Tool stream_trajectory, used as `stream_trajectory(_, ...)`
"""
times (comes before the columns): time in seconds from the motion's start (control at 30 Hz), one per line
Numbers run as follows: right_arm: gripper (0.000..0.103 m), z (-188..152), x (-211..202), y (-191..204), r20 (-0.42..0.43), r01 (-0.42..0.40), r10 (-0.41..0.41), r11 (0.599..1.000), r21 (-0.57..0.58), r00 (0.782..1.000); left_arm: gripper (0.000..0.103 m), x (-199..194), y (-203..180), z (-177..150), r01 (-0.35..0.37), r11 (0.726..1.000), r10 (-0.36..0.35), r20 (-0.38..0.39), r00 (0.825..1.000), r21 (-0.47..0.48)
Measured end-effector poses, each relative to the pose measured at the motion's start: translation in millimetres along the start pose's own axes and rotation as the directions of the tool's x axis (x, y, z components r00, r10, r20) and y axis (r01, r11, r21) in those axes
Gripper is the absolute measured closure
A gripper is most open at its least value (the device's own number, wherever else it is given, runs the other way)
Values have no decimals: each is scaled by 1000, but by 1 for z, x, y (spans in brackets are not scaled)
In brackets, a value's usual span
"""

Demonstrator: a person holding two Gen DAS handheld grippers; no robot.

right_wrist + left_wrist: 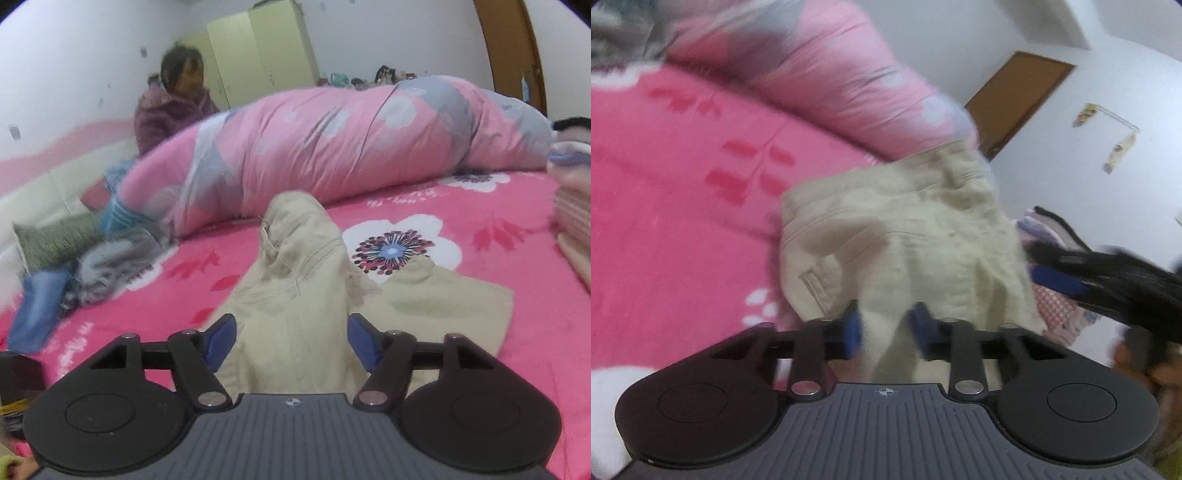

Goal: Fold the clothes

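Only the left wrist view showed the other gripper, a black arm with a blue pad entering from 3 o'clock; only the right wrist view showed a seated person in a purple jacket [168, 110] at 11 o'clock and a heap of clothes [74, 254] at 9 o'clock. Nearest, the left gripper [888, 334] had its blue fingers [851, 332] drawn close and pinching a fold of the beige trousers [897, 236], which hung bunched before it. The right gripper [291, 341] stood wide, its fingers [221, 338] flanking the trousers [295, 295]; whether they pressed the cloth could not be told. The trousers lay on the pink flowered bedsheet [498, 236], their long axis running from 6 toward 12 o'clock, a raised end pointing away. Beyond lay a rolled pink quilt [351, 147].
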State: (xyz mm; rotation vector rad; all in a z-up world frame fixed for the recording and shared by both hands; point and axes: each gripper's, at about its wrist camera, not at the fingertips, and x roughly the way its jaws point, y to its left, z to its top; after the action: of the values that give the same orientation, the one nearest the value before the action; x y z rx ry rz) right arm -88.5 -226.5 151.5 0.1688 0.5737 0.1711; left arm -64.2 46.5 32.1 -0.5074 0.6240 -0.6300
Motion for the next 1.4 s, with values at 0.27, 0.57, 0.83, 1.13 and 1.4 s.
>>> stream_trajectory(0.27,101,-31,2,-31,-63,108,-104,992,62,993,98,-18,-62,-17,133,964,-146,40,988,232)
stream_trajectory(0.57,102,-82,-88,-97,-76,277,-268,944,176,960,98,23,-120,-85,305,860,-245,-192,950,409)
stream_trajectory(0.83,83,-58,-135,-47,87,116,-112,992,-42,990,51,-13,-112,-88,320,867,-279,-160,947,383)
stream_trajectory(1.13,41,-61,-97,61,83,9,23,931,-366,996,49,-71,-60,-79,127,941,-120,-41,992,315)
stream_trajectory(1.4,29,-109,-16,148,161,282,-243,635,-720,957,49,-103,-22,-62,-30,978,18,59,998,207)
